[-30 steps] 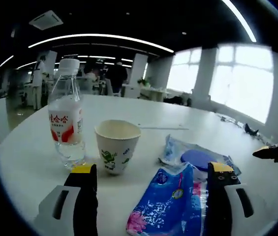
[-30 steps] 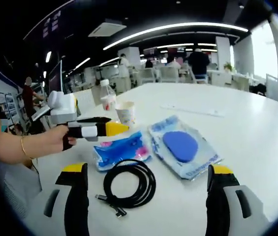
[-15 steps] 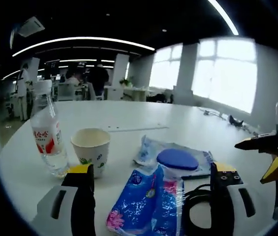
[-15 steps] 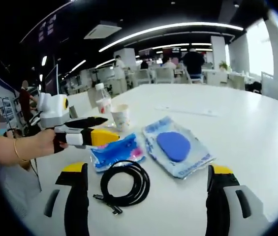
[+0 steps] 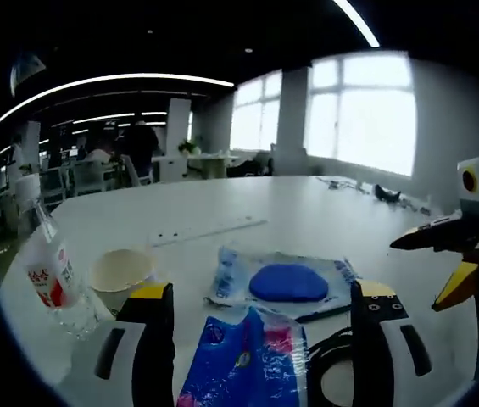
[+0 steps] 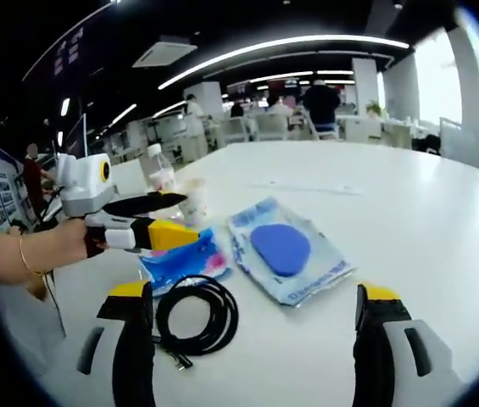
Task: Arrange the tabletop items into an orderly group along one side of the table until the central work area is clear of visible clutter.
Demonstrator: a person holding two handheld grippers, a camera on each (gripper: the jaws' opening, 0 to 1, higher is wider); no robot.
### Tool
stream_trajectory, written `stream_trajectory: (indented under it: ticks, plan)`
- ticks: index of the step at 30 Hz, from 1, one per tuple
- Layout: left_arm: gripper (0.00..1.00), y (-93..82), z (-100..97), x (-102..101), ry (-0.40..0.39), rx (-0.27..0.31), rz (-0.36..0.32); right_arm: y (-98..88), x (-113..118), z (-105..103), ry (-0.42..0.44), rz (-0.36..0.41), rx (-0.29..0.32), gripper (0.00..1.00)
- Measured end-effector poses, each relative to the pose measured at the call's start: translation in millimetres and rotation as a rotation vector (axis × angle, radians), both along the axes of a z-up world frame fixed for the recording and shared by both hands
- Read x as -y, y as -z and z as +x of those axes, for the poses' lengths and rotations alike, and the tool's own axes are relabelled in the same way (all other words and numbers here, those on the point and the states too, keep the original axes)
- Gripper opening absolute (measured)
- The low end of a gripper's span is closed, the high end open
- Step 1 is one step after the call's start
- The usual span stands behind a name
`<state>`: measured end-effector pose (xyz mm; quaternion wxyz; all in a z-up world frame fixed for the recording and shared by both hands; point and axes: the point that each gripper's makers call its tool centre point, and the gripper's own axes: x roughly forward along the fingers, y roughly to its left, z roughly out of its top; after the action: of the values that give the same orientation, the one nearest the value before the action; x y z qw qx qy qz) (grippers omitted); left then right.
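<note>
Left gripper (image 5: 256, 297), jaws spread and empty, hovers over the blue packet (image 5: 247, 365); best lower squarely, pinch one edge, avoid snagging the black cable (image 6: 192, 315).

Non-task surroundings, open-plan office.

- Ceiling lights (image 5: 112, 80): long curved white strips across the upper left of the left gripper view, on a dark ceiling; also across the top of the right gripper view.
- Windows (image 5: 362, 114): large bright panes, upper right of the left gripper view.
- Ceiling vent (image 6: 164, 52): square grille, upper left of the right gripper view.
- Standing person (image 6: 320, 96): dark clothing, back turned, top centre-right of the right gripper view, among desks and chairs (image 6: 239, 130) in the background.
- Pillar (image 5: 292, 119): white, between the window panes.
</note>
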<state>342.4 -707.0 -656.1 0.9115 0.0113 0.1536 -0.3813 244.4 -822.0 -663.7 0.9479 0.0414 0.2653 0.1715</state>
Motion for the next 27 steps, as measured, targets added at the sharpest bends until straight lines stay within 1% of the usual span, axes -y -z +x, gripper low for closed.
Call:
stream_trajectory:
  ticks: [3, 5, 6, 7, 9, 11, 13, 15, 17, 20, 21, 24, 25, 26, 27]
  plan:
    - [0.81, -0.9, 6.5, 4.5, -0.003, 0.001, 0.009, 3.2, 4.4, 3.7, 0.020, 0.002, -0.011, 0.95]
    - [0.76, 0.2, 10.4, 6.5, -0.006, -0.004, 0.004, 4.6, 7.5, 7.0, 0.036, 0.005, -0.012, 0.94]
    - [0.74, 0.2, 12.2, 7.8, -0.008, 0.001, 0.000, 6.7, 9.9, 8.7, 0.051, 0.006, -0.023, 0.94]
    - [0.72, 3.1, 15.1, 8.7, -0.012, -0.001, 0.020, 8.8, 11.4, 9.2, 0.062, 0.011, -0.037, 0.92]
    - [0.70, 7.7, 19.7, 9.4, -0.019, 0.001, 0.054, 11.2, 13.1, 11.8, 0.071, 0.018, -0.042, 0.90]
    - [0.65, 8.9, 23.4, 11.6, -0.021, 0.001, 0.058, 15.3, 16.3, 12.8, 0.086, 0.005, -0.058, 0.86]
    - [0.59, 10.7, 27.4, 14.4, -0.011, 0.005, 0.077, 20.1, 19.6, 14.3, 0.095, -0.010, -0.071, 0.84]
    - [0.56, 11.9, 30.9, 15.9, -0.009, 0.010, 0.095, 23.7, 23.2, 16.6, 0.118, 0.002, -0.087, 0.82]
    - [0.53, 13.9, 36.1, 14.9, -0.023, 0.003, 0.102, 25.0, 25.8, 19.2, 0.142, 0.019, -0.091, 0.79]
    - [0.50, 16.6, 43.2, 12.6, -0.044, 0.008, 0.109, 30.4, 29.8, 23.9, 0.161, 0.025, -0.104, 0.74]
    - [0.49, 19.8, 45.5, 11.1, -0.053, 0.005, 0.128, 32.2, 30.4, 25.4, 0.165, 0.025, -0.107, 0.72]
    - [0.44, 25.9, 48.0, 9.8, -0.060, -0.010, 0.147, 35.8, 30.9, 28.1, 0.177, 0.033, -0.112, 0.69]
    - [0.41, 28.7, 48.7, 8.6, -0.064, -0.009, 0.167, 37.0, 31.3, 28.6, 0.184, 0.034, -0.114, 0.67]
    - [0.39, 34.2, 51.7, 3.3, -0.086, -0.007, 0.211, 39.4, 31.6, 29.4, 0.190, 0.036, -0.120, 0.65]
    - [0.37, 38.0, 53.4, 3.3, -0.080, -0.005, 0.230, 42.0, 32.3, 29.6, 0.199, 0.039, -0.128, 0.62]
